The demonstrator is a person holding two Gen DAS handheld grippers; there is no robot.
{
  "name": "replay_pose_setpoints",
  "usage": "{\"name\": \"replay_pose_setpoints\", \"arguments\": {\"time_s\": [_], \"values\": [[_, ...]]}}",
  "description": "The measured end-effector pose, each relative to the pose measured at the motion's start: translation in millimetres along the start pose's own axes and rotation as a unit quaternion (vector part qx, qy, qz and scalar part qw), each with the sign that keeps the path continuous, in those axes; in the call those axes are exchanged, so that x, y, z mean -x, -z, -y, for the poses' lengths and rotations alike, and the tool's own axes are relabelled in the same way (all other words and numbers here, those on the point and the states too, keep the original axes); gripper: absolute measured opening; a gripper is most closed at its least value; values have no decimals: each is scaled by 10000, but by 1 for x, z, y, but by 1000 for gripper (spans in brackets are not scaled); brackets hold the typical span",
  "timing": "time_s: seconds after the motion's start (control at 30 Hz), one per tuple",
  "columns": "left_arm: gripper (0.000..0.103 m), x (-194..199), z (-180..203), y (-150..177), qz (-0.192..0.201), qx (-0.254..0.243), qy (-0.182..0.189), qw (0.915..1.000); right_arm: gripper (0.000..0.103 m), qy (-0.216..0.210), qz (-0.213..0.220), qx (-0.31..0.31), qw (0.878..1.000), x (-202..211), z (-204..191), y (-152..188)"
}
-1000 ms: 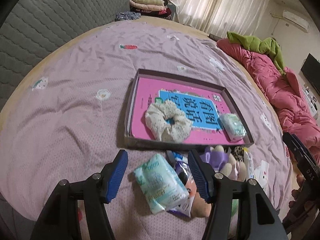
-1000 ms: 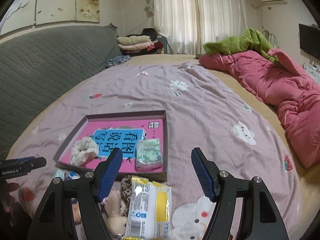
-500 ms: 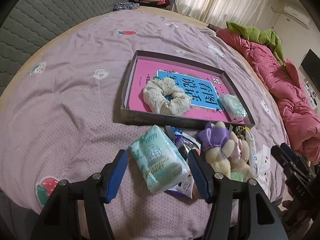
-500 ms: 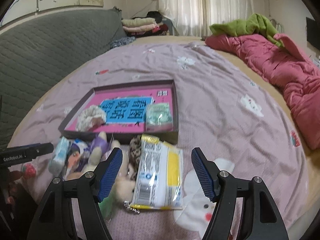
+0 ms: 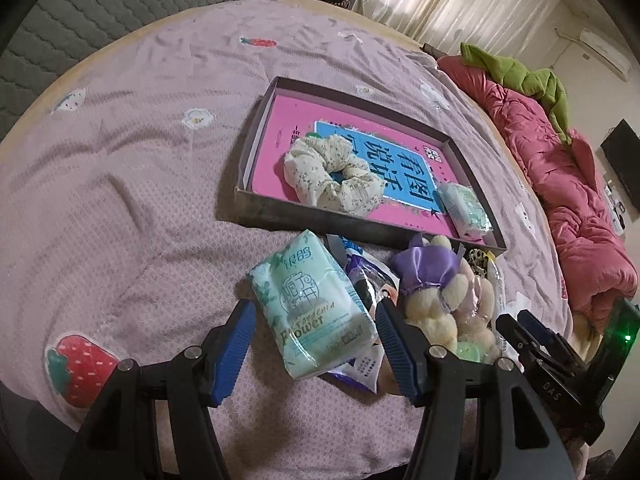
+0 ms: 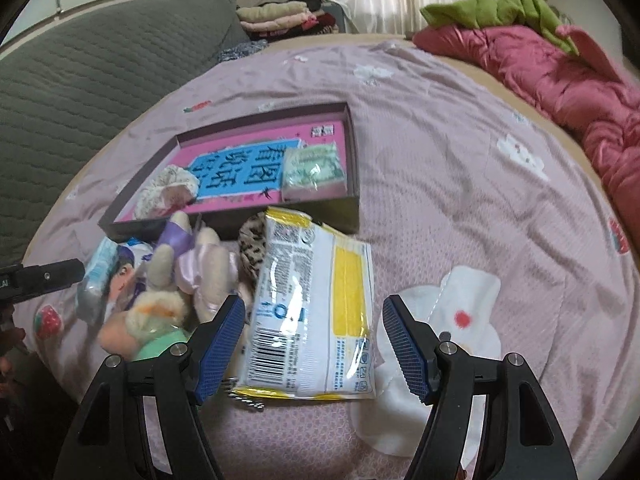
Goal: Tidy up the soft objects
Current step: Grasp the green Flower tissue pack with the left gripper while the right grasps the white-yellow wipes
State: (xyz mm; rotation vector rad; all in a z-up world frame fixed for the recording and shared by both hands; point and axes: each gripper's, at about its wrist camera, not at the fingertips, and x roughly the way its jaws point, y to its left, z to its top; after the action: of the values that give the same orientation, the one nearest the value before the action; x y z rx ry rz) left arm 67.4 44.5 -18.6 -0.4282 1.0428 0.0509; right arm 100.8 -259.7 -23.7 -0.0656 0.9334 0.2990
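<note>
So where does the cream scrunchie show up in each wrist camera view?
Left wrist: scrunchie lies mid-frame, near the front wall of the tray.
Right wrist: scrunchie sits left of centre, in the tray's near-left corner.
Shared landmark: the tray with the pink and blue book inside.

A bed (image 5: 120,184) covered in a mauve sheet with printed strawberries and flowers carries everything. On it sits a shallow dark tray (image 5: 304,224). Just beside the tray's near wall lies a cluster: a mint-green tissue pack (image 5: 312,304), a plush toy (image 5: 440,300) and a yellow-and-white packet (image 6: 316,312), touching one another. A crumpled pink quilt (image 5: 568,208) lies along the bed's far edge, well apart, with a green cloth (image 5: 520,76) on top.
</note>
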Motion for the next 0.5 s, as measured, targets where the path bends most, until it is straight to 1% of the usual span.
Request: {"name": "replay_pose_setpoints", "arguments": {"time_s": [0.17, 0.2, 0.37, 0.5], "values": [[62, -7, -3, -4, -52, 95, 51, 9999, 74, -307, -84, -306, 9990, -10, 13, -1], [62, -10, -4, -5, -73, 143, 74, 9998, 76, -329, -94, -352, 9988, -12, 15, -1], [62, -20, -8, -7, -168, 282, 52, 9994, 77, -393, -147, -363, 9985, -20, 16, -2], [62, -30, -12, -7, -263, 467, 68, 9985, 77, -367, -236, -230, 9988, -27, 12, -1]]}}
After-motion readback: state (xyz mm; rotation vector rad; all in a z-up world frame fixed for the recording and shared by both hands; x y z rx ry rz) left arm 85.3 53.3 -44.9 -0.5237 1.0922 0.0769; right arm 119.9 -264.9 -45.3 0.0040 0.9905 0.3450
